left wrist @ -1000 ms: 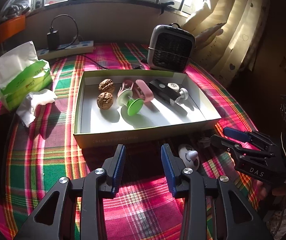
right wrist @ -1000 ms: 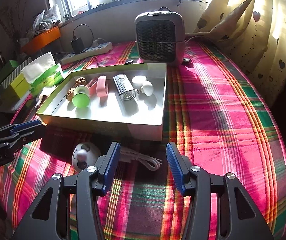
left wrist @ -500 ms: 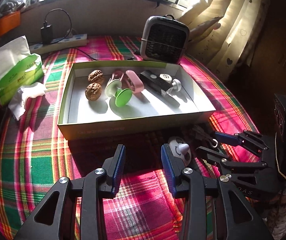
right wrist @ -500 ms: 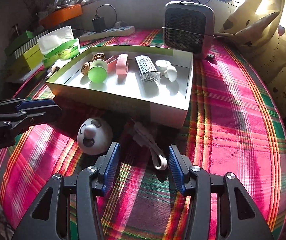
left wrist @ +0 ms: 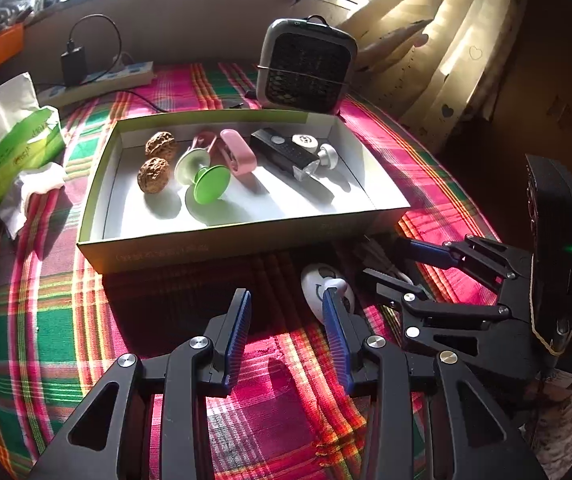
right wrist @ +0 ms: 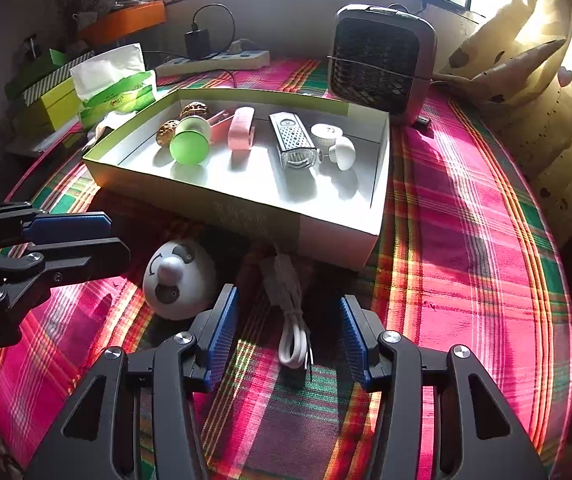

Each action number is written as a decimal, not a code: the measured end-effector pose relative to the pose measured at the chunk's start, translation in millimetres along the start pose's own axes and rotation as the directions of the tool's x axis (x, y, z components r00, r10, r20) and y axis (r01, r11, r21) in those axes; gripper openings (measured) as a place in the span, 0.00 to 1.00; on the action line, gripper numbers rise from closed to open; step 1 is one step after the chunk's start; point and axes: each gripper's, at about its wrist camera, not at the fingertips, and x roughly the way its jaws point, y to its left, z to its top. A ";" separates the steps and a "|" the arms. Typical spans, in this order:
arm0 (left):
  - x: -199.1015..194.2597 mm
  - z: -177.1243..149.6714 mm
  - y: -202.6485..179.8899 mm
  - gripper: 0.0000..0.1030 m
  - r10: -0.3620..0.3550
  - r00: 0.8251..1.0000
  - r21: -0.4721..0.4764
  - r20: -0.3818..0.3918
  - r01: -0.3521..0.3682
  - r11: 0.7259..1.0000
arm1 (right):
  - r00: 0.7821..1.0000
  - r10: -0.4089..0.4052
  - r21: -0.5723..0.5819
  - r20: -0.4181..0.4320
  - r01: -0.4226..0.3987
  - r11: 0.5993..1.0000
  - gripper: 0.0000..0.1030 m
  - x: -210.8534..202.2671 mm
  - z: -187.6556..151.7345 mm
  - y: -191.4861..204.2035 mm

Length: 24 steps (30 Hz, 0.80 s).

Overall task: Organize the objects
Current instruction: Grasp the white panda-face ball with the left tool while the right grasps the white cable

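Faint print on box (left wrist: 166, 254) front wall unreadable (tissue pack (left wrist: 18, 148) lettering too).

- A grey fan heater (right wrist: 382, 62) with a dark grille stands on the plaid tablecloth (right wrist: 466, 240), upright.
- A white power strip (right wrist: 214, 62) lies along the wall under the window, with a black charger (right wrist: 197, 43) plugged into it.
- A green tissue pack (left wrist: 10, 136) sits at the left, a crumpled tissue (left wrist: 32, 192) beside it.
- Cream curtains (left wrist: 438, 52) with heart prints hang at the right.
- An orange bin (right wrist: 126, 20) rests on the ledge.
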 end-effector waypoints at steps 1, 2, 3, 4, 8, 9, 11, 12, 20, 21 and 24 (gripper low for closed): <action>1.1 0.0 -1.1 0.34 -0.007 1.000 -0.001 -0.004 0.006 1.000 | 1.000 -0.005 0.009 -0.001 0.005 1.000 0.48 0.7 0.7 -1.3; 2.1 0.2 -2.1 0.34 -0.011 1.000 -0.002 -0.008 0.011 1.000 | 1.000 -0.010 0.015 0.000 0.010 1.000 0.48 1.1 0.8 -2.3; 2.9 0.4 -3.2 0.34 -0.013 1.000 -0.001 -0.009 0.013 1.000 | 1.000 -0.011 0.018 0.002 0.011 1.000 0.48 1.0 0.5 -3.4; 4.0 0.7 -4.4 0.35 -0.016 1.000 0.001 -0.012 0.016 1.000 | 1.000 -0.013 0.021 0.003 0.012 1.000 0.48 1.0 0.2 -4.0; 8.6 2.0 -7.2 0.44 -0.038 0.999 -0.010 -0.027 0.038 0.999 | 1.000 -0.014 0.027 0.007 0.013 1.000 0.43 -1.0 -2.0 -7.4; 9.4 2.2 -8.6 0.45 -0.034 0.999 -0.008 -0.027 0.034 0.999 | 1.000 -0.014 0.029 0.008 0.014 0.999 0.39 -1.5 -2.5 -8.1; 12.1 2.5 -11.5 0.45 -0.024 0.999 0.000 -0.032 0.024 1.000 | 1.000 -0.010 0.030 0.010 0.010 1.000 0.34 -2.6 -3.5 -9.9; 13.4 2.8 -12.4 0.45 -0.024 0.999 0.000 -0.036 0.024 1.000 | 1.000 -0.010 0.029 0.010 0.009 1.000 0.33 -3.2 -3.8 -10.3; 24.6 3.8 -20.2 0.45 0.002 0.998 0.012 -0.059 -0.001 1.000 | 1.000 -0.005 0.034 0.012 0.004 0.999 0.21 -5.7 -6.5 -12.8; 25.8 4.1 -20.5 0.45 0.003 0.998 0.012 -0.061 -0.002 1.000 | 1.000 -0.004 0.034 0.012 0.004 0.999 0.20 -6.2 -7.0 -13.1; 28.6 4.9 -20.7 0.45 0.005 0.998 0.003 -0.064 -0.005 1.000 | 1.000 0.000 0.034 0.012 0.000 0.999 0.18 -7.2 -8.4 -13.8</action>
